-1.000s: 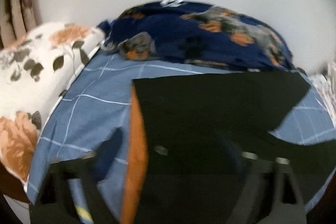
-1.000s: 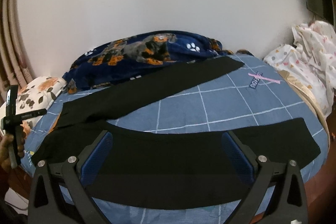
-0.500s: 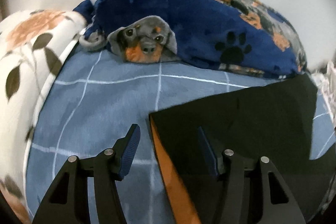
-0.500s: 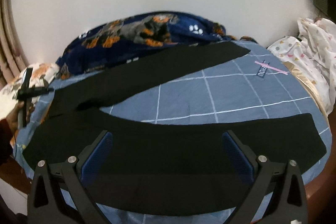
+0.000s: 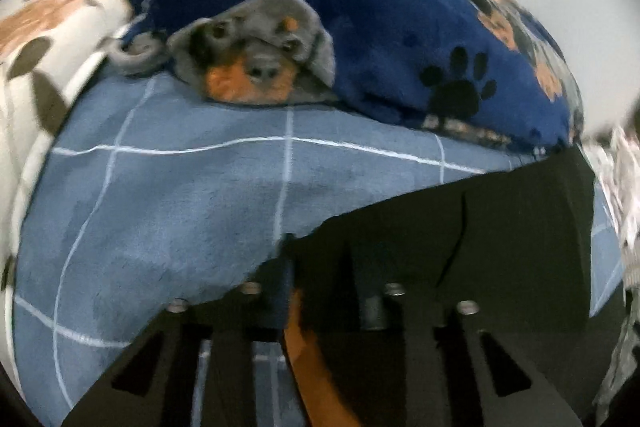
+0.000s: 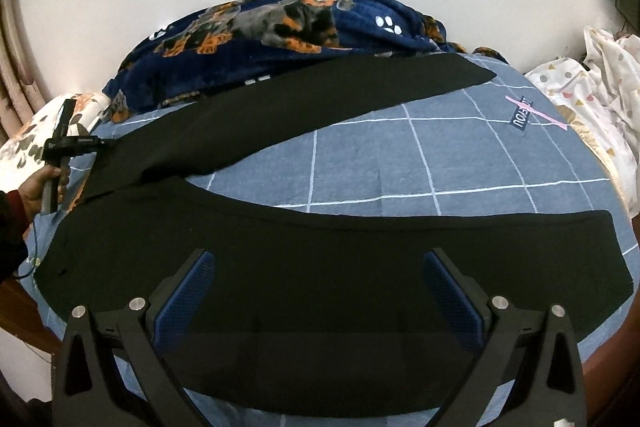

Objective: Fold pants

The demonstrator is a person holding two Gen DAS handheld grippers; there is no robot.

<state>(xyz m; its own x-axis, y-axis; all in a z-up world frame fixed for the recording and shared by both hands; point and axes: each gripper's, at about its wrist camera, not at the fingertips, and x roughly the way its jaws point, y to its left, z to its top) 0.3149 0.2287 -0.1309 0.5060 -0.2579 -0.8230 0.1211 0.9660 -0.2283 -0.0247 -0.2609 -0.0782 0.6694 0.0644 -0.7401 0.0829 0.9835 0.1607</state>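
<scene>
I have the black pants (image 6: 320, 259) spread on the bed (image 6: 440, 155), legs splayed in a V across the blue checked cover, the far leg's upper edge against the navy dog-print blanket (image 6: 280, 39). My left gripper (image 5: 320, 267) has just been closing; its fingers are drawn together on the waistband corner, where the orange lining (image 5: 308, 355) shows. My right gripper (image 6: 316, 291) hangs over the near leg, fingers (image 6: 188, 291) wide apart, holding nothing.
</scene>
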